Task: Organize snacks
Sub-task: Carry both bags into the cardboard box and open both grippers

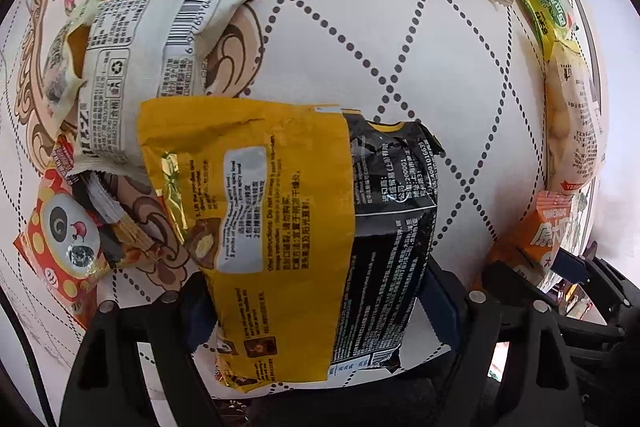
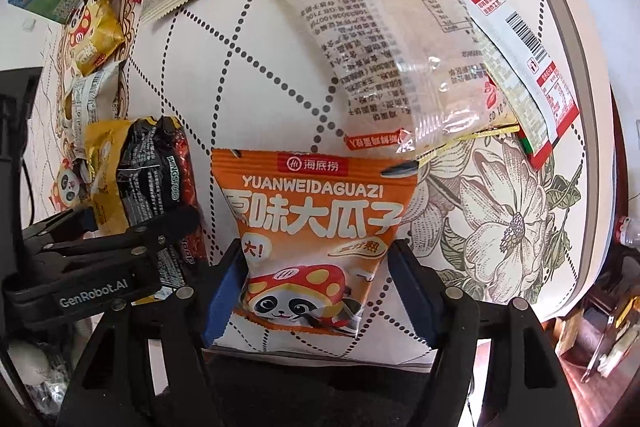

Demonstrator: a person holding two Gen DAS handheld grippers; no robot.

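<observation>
Left gripper (image 1: 316, 311): pads against both edges of the crinkled yellow-and-black foil noodle packet (image 1: 288, 227), lower centre of frame; gripping it
Right gripper (image 2: 316, 291): jaws astride the orange sunflower-seed packet (image 2: 316, 231) with panda print, lower centre; contact unclear, cannot tell
Worktop (image 2: 256, 99): white cloth with dotted diamonds; more snack packets along frame edges

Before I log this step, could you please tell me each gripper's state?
Left gripper: closed on the yellow-black packet.
Right gripper: open, orange packet between its pads.
</observation>
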